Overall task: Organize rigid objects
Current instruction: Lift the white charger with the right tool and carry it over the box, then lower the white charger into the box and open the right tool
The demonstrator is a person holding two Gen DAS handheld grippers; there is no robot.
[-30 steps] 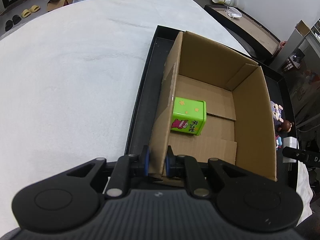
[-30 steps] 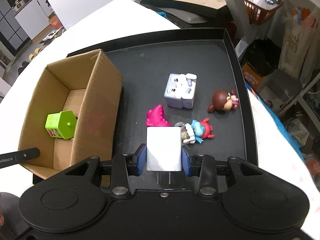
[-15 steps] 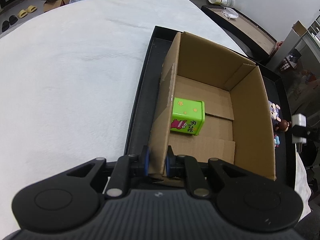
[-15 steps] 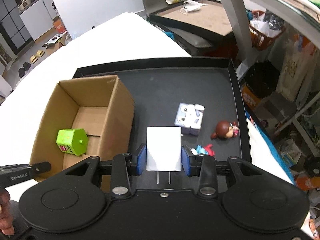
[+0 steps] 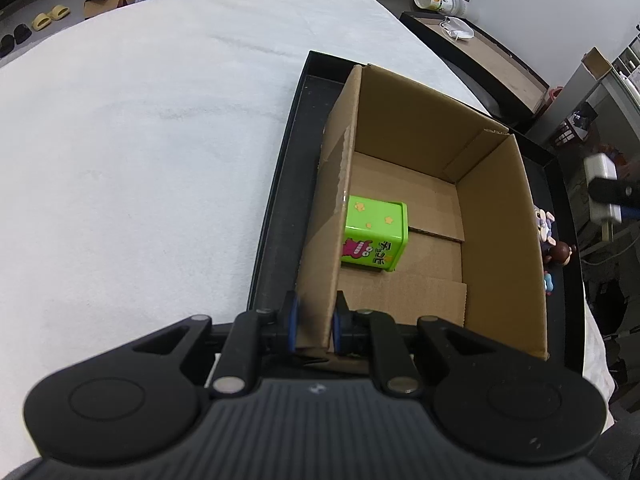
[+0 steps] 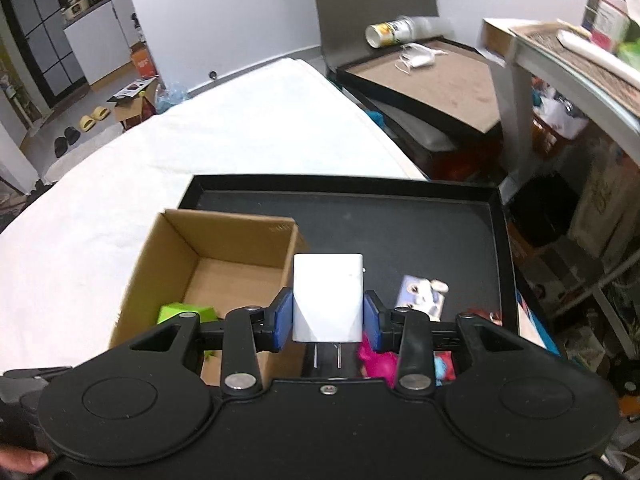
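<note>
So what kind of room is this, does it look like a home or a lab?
Probably a lived-in workroom or storage room, not a tidy lab. A black tray sits on a white-covered table, slippers lie on the floor by a cardboard box, and cluttered shelves crowd the right side.

- Green box (image 6: 182,314): lower part hidden behind right gripper body, right wrist view.
- Pink toy (image 6: 376,358), red-and-blue figure (image 6: 442,364): mostly hidden behind the same body.
- White charger (image 5: 600,184): blurred at frame edge, left wrist view.
- Figurines (image 5: 554,246) beyond cardboard box (image 5: 496,240): partly hidden by its wall.
- Fingertip (image 6: 20,460): cut off bottom-left.
</note>
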